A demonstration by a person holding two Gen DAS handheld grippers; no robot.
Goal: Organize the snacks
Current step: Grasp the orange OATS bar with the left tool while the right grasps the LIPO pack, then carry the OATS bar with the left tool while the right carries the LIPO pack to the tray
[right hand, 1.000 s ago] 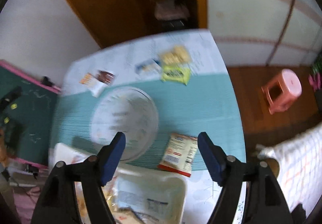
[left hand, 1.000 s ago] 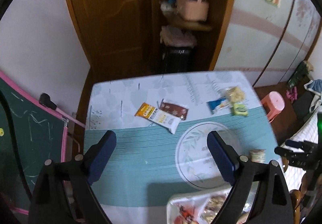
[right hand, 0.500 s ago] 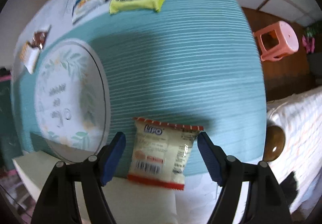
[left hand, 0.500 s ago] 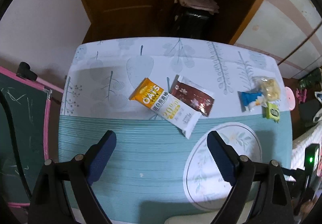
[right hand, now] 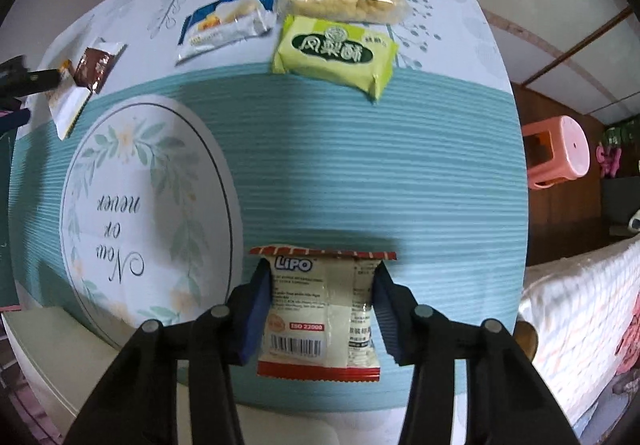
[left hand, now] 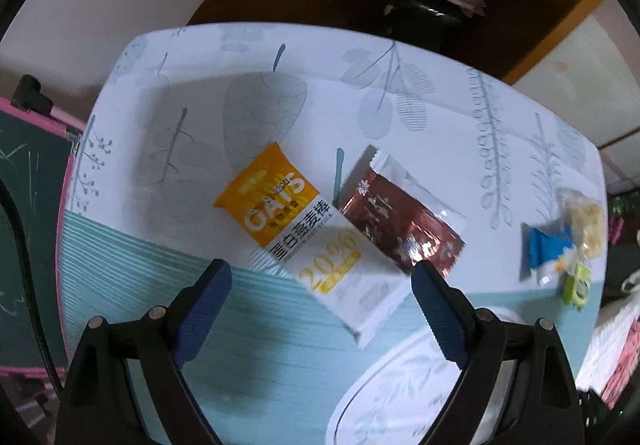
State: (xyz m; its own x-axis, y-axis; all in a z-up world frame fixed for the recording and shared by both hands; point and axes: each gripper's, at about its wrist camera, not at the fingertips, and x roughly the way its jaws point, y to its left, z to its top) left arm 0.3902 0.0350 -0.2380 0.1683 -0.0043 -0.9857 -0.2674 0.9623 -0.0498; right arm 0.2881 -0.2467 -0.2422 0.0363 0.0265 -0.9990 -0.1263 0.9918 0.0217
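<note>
Right gripper [right hand: 322, 305] clamps the Lipo packet [right hand: 320, 315] at the tabletop's [right hand: 360, 173] near edge, sides hidden by pads. Left gripper [left hand: 320, 309], open, hovers over the partly blurred oat bar [left hand: 308, 241].

Dim indoor light, cool and flat. My left wrist view is smeared by motion blur, and the right one is sharper. My right tongs [right hand: 322, 285] cast a soft shadow on the table [right hand: 360, 165]. Fisheye bending curves every edge, with black corners.
</note>
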